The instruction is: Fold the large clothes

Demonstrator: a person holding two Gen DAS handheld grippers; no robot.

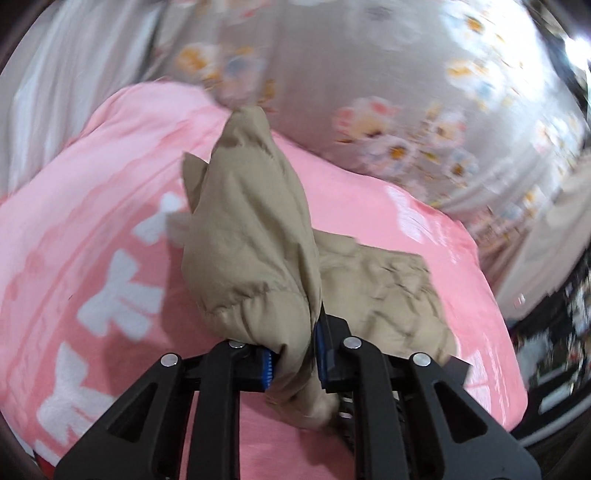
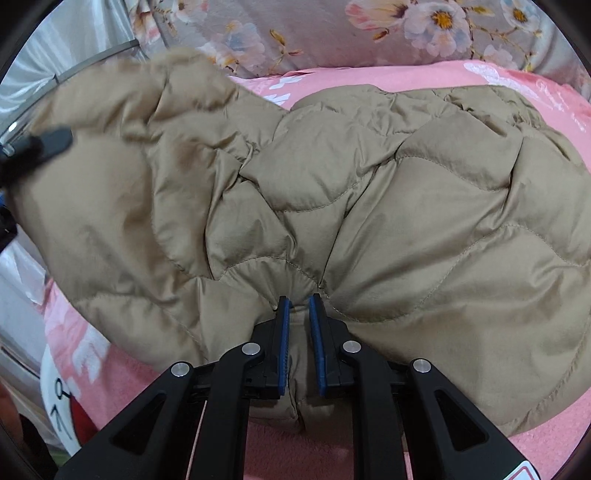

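Note:
A tan quilted puffer jacket point(image 2: 332, 192) lies spread on a pink blanket point(image 2: 554, 92). My right gripper point(image 2: 298, 306) is shut on a fold of its near edge, the blue pads pinching the fabric. In the left wrist view my left gripper point(image 1: 295, 354) is shut on a bunched end of the same jacket point(image 1: 251, 229), which stands lifted above the pink blanket point(image 1: 92, 192). The rest of the jacket trails down to the right of that gripper. At the left edge of the right wrist view a dark blurred part of the other gripper point(image 2: 44, 147) shows at the jacket's raised end.
A grey floral quilt point(image 1: 369, 74) lies behind the pink blanket, also as the floral quilt point(image 2: 406, 29) in the right wrist view. A white and red item point(image 2: 62, 402) sits at the lower left. Dark clutter point(image 1: 561, 332) stands off the bed's right side.

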